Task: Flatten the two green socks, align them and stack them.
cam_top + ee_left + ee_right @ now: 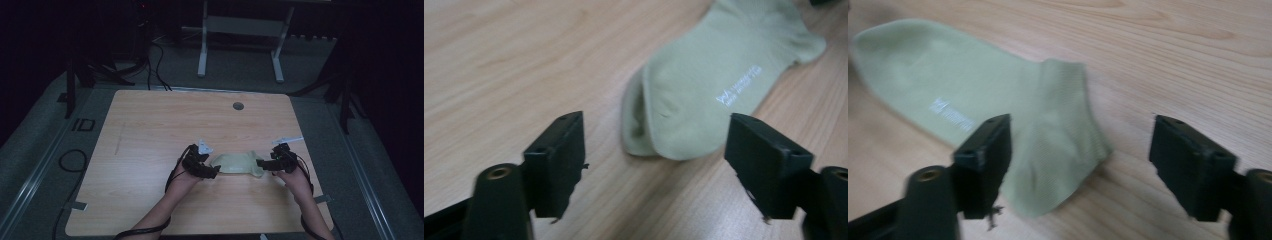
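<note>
One pale wooden tabletop [150,130] carries everything, a round grey grommet [238,106] toward its 12 o'clock edge. A light green sock [235,163] lies flat at about 5 o'clock from the tabletop's centre, small white lettering printed on it. The left hand-held gripper [214,172] sits at the sock's 9 o'clock end, the right hand-held gripper [261,163] at its 3 o'clock end. Both have their jaws spread apart, clamped on nothing; the sock's ends lie on the wood just ahead of them.

Dim, dark-edged high view; both gripper views brighter, evenly lit, slightly blurred.
</note>
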A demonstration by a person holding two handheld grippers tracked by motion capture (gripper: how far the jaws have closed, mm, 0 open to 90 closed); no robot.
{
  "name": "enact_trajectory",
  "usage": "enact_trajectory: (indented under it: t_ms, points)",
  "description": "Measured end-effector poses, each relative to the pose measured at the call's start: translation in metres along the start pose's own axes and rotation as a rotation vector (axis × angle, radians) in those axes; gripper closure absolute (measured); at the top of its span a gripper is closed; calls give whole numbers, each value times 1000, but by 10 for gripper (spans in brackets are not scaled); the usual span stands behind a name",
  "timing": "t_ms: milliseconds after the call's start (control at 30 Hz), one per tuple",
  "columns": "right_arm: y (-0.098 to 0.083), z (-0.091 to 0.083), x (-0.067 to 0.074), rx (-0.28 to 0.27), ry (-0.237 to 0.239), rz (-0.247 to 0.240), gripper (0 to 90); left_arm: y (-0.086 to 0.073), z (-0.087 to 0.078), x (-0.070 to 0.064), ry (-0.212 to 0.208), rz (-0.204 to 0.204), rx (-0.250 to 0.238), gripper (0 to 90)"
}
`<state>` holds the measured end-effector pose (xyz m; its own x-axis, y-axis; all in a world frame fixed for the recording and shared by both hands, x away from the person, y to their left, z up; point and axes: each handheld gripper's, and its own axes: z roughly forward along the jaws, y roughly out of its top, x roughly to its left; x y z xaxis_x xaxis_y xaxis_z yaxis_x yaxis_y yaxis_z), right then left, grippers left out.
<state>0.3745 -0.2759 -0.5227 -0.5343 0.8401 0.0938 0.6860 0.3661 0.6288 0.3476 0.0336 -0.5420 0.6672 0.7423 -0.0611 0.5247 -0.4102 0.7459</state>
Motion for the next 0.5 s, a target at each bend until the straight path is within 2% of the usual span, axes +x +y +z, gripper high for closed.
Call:
enact_trajectory:
  t_ms: [67,100,233,300,500]
  points:
    - [-3,-2,2,-21,20,-6,208,-2,-3,0,7,-5,-10,147]
    - [-4,-3,2,-24,17,-2,198,-3,-4,0,9,0,-13,146]
    - [-11,-4,8,-33,30,-43,145,-10,-8,0,-1,-18,-29,139]
    - [-14,-5,10,-32,45,-61,141,-14,-10,0,0,-8,-28,139]
    - [-26,-13,19,-66,74,-98,136,-28,-19,3,-7,-25,-18,139]
